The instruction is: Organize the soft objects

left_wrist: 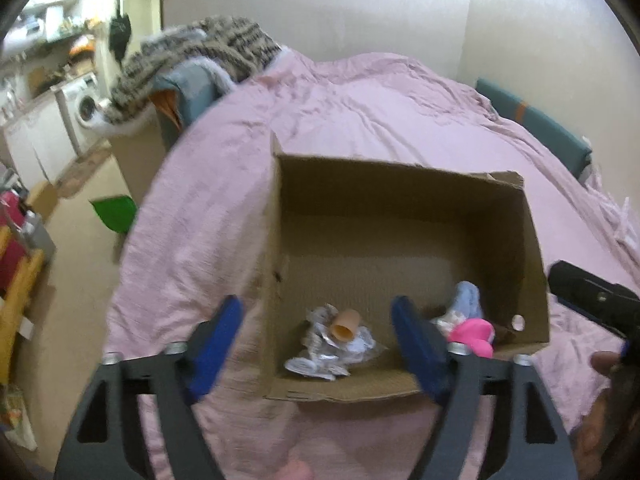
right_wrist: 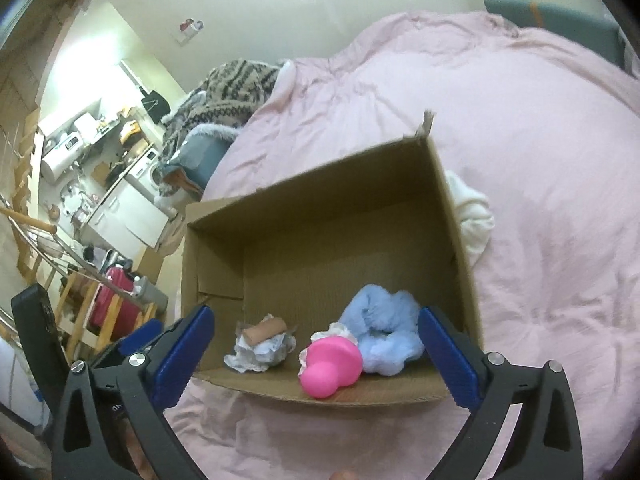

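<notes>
An open cardboard box (left_wrist: pixel 400 196) (right_wrist: pixel 320 216) sits on the pink bedcover. At its near end lie a crumpled silvery wrapper (left_wrist: pixel 320 356) (right_wrist: pixel 256 354) with a small tan tube (left_wrist: pixel 344 326) (right_wrist: pixel 266 330) on it, a bright pink soft toy (left_wrist: pixel 474 334) (right_wrist: pixel 328 364) and a fluffy light-blue piece (left_wrist: pixel 468 300) (right_wrist: pixel 384 332). My left gripper (left_wrist: pixel 318 308) hangs open over the box's near left corner, nothing between its blue pads. My right gripper (right_wrist: pixel 316 314) is open wide above the near edge, also empty. A white soft cloth (right_wrist: pixel 474 216) lies on the bed just right of the box.
The pink duvet (left_wrist: pixel 380 112) covers the whole bed. A patterned knit blanket (left_wrist: pixel 200 52) is heaped at its far left corner. Left of the bed are the floor, a green object (left_wrist: pixel 114 212), a red suitcase (right_wrist: pixel 114 300) and a washing machine (left_wrist: pixel 86 106).
</notes>
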